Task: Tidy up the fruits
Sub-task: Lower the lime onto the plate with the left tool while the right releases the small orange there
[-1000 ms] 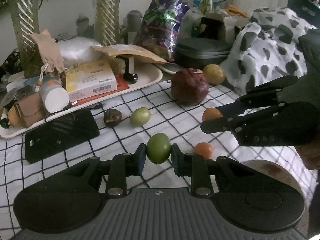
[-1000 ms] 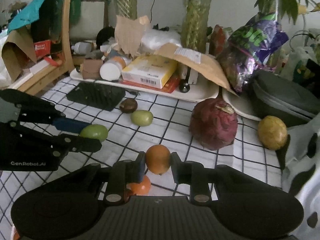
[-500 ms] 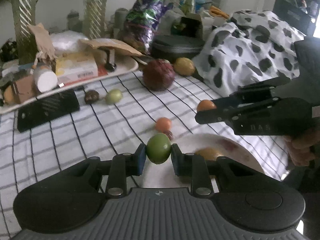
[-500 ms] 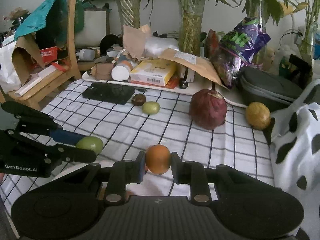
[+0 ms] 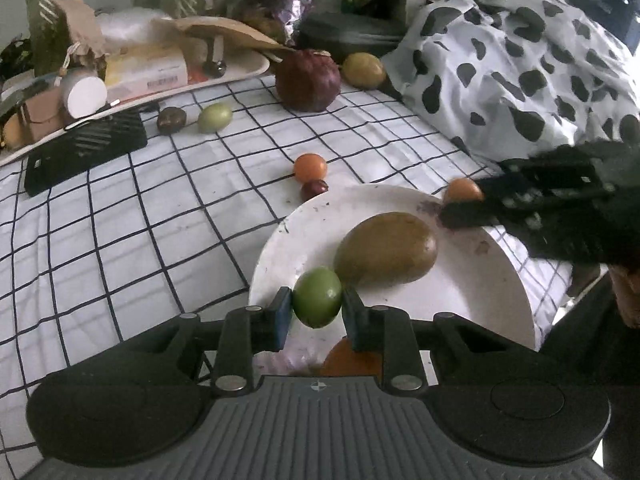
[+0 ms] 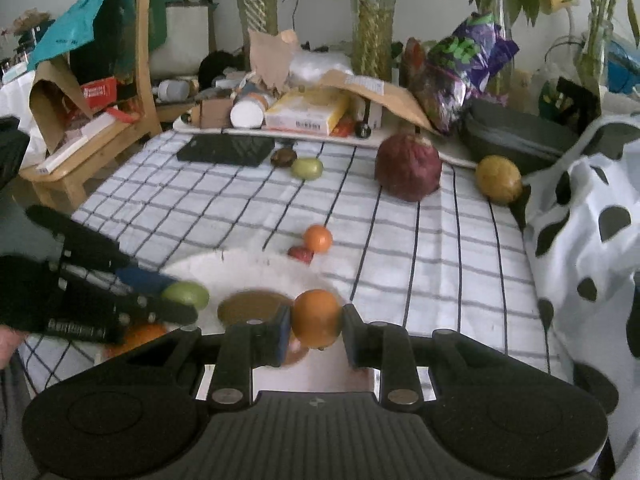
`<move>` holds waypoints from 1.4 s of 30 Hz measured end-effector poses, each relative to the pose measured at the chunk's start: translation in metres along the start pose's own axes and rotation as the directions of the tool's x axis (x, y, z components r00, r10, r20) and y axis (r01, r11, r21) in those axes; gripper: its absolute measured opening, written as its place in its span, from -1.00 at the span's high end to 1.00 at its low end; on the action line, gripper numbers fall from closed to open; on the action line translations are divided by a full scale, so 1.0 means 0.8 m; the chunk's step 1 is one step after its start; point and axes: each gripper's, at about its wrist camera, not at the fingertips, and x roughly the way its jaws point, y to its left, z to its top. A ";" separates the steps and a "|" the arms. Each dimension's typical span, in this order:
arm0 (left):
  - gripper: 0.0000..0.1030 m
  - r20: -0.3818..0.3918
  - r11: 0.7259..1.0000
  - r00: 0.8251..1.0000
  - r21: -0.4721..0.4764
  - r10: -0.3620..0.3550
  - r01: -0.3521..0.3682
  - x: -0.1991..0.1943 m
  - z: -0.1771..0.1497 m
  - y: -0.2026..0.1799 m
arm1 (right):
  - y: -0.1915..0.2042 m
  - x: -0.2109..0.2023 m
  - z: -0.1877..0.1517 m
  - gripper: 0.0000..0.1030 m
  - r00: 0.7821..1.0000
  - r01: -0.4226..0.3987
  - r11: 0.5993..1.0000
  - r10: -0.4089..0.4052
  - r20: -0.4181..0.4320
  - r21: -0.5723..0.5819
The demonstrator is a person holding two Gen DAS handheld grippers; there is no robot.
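over white plate [image 5: 460, 292], both grippers clamp fruit.

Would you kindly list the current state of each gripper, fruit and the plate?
Left gripper: shut on round green fruit, over the plate.
Right gripper: shut on round orange fruit.
White round plate: holds large brown oval fruit.
Small orange fruit: on checked cloth, off the plate.
Dark red wrinkled fruit: on cloth, untouched.

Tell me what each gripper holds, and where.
Left gripper: green fruit, pinched across its middle. Right gripper: orange fruit, likewise.
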 end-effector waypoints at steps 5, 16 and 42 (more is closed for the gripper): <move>0.09 -0.001 1.000 1.000 -0.010 -0.030 0.030 0.000 0.001 -0.001 | 0.005 0.000 -0.016 0.46 0.999 0.010 1.000 -0.010 -0.048 -0.002; 0.04 0.058 1.000 0.998 0.005 0.026 -0.026 -0.020 -0.003 -0.011 | 0.019 0.017 -0.030 0.45 0.992 0.015 0.999 -0.020 -0.122 -0.047; 0.03 0.124 0.991 0.983 -0.046 0.134 -0.129 -0.069 -0.040 -0.031 | 0.037 -0.024 -0.048 -0.93 0.995 0.075 0.997 -0.076 -0.071 -0.021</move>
